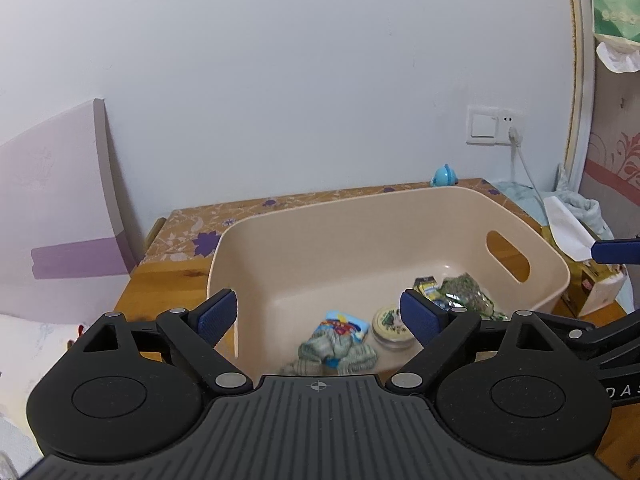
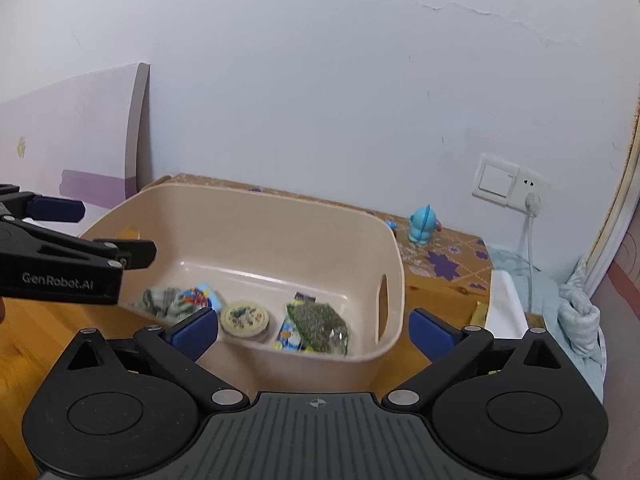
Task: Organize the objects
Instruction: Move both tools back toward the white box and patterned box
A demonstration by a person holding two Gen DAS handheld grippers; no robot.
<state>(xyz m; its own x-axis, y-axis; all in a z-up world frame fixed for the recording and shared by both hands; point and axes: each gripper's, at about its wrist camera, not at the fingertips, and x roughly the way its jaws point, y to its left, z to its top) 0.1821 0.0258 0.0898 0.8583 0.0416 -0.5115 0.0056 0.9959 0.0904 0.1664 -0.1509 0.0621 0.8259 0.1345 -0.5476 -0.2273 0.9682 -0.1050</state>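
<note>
A beige plastic basket [image 1: 320,252] [image 2: 260,232] with handle slots stands on the wooden table. On its floor lie a grey-green knitted cloth [image 1: 336,350] [image 2: 162,300], a colourful snack packet [image 1: 346,326] [image 2: 200,296], a round tin [image 1: 390,326] [image 2: 244,318] and a green foil packet [image 1: 466,294] [image 2: 320,326]. My left gripper [image 1: 320,316] hangs open above the basket's near left part, nothing between its blue pads. My right gripper [image 2: 316,332] is open over the near right rim, also holding nothing. The left gripper [image 2: 104,232] shows at the left edge of the right wrist view.
A small blue toy figure [image 1: 444,176] [image 2: 422,226] stands behind the basket by the wall. A wall socket [image 1: 494,124] with a plugged cable is above it. A tissue box [image 1: 592,280] and pale blue cloth [image 2: 576,312] sit right; a pink board [image 1: 52,208] leans left.
</note>
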